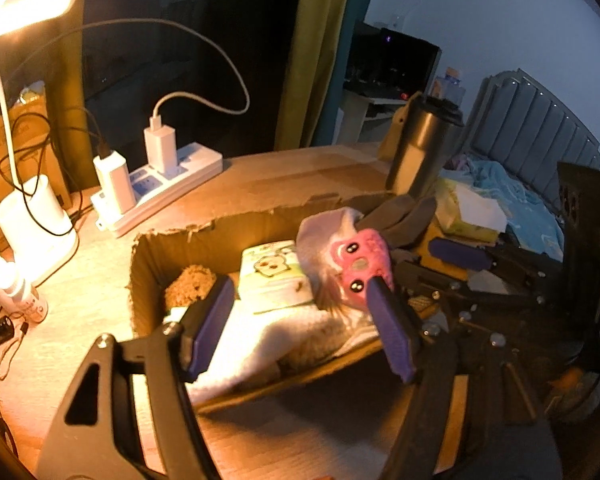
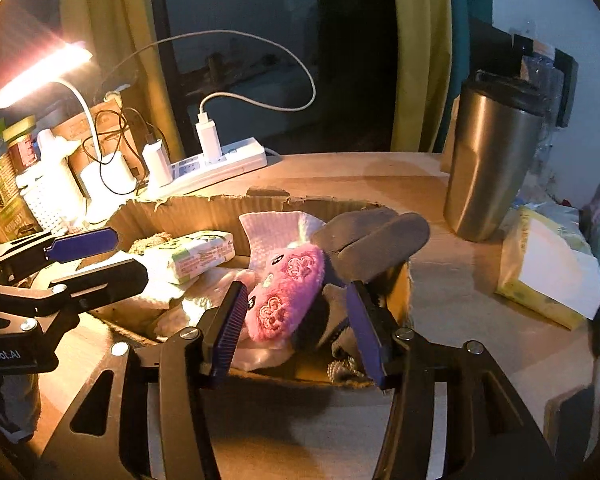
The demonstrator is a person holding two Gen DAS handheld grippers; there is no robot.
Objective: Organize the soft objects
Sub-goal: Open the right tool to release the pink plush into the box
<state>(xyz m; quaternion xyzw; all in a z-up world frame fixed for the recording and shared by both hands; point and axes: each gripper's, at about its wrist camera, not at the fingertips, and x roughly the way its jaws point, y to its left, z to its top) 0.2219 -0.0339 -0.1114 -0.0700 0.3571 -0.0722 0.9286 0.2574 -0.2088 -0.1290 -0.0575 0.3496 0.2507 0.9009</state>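
An open cardboard box [image 1: 172, 240] [image 2: 204, 210] on the desk holds soft things: a pink plush toy [image 1: 362, 266] [image 2: 288, 292], a tissue pack [image 1: 274, 276] [image 2: 196, 254], white cloths [image 1: 260, 340], grey gloves [image 2: 374, 236] and a brown sponge [image 1: 188, 280]. My left gripper [image 1: 300, 324] is open over the box, its right pad close by the pink toy. My right gripper [image 2: 300, 332] is open, its pads either side of the pink toy without clamping it. The left gripper also shows in the right wrist view [image 2: 92, 258].
A steel tumbler [image 2: 492, 160] [image 1: 420, 152] stands right of the box. A yellow tissue box [image 2: 548, 272] lies at far right. A power strip [image 1: 156, 188] with chargers and a lit desk lamp [image 1: 28, 208] stand at back left.
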